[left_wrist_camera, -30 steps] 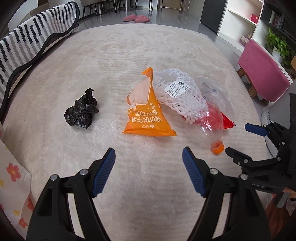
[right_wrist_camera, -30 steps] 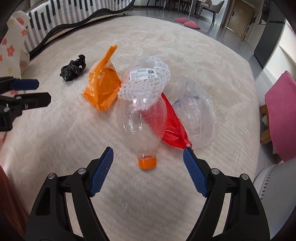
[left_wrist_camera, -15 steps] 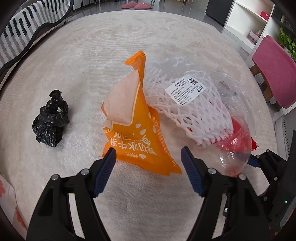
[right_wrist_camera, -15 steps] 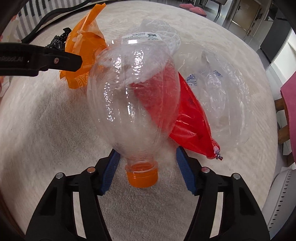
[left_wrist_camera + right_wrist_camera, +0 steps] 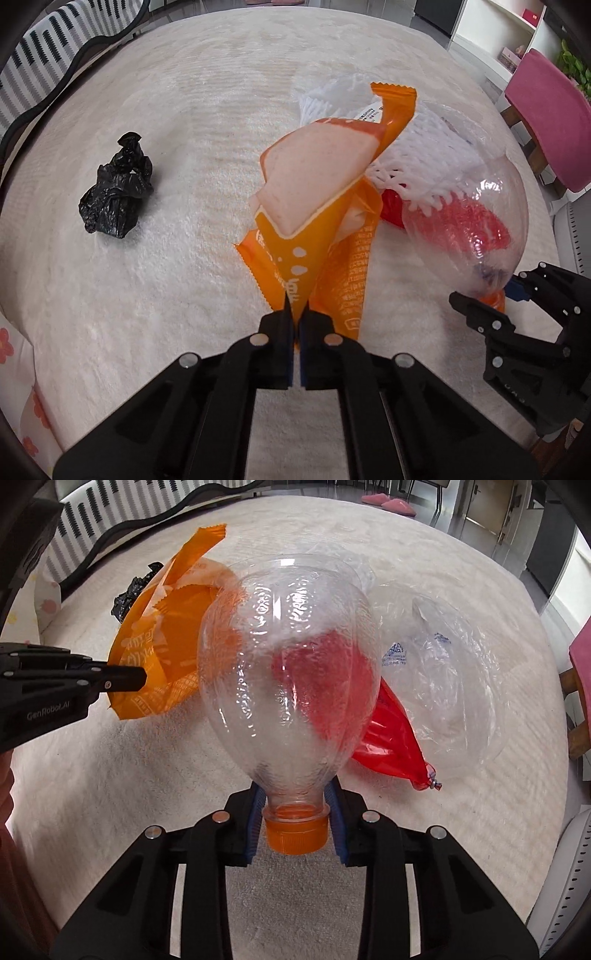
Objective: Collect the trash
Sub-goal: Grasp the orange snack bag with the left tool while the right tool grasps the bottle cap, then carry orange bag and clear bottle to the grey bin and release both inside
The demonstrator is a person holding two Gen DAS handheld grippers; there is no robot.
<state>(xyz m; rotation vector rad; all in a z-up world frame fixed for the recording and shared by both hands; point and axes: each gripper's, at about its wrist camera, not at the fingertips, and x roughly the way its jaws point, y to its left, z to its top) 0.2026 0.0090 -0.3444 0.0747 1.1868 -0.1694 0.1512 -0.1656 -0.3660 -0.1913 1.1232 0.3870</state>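
Note:
My left gripper is shut on the near corner of an orange snack wrapper and lifts it off the cream rug; the wrapper also shows in the right wrist view. My right gripper is shut on the neck of a clear plastic bottle with an orange cap, held up off the rug. The bottle shows in the left wrist view. A white foam net, a red bag, a clear plastic bag and a crumpled black bag lie on the rug.
A striped cushion with a black frame runs along the rug's far left. A pink stool stands at the right, shelves behind it. A floral cloth lies at the near left. A white ribbed object sits at the near right.
Both grippers moved forward and shut: the left on the orange wrapper's corner, the right on the bottle's neck. Both items have been lifted off the rug.

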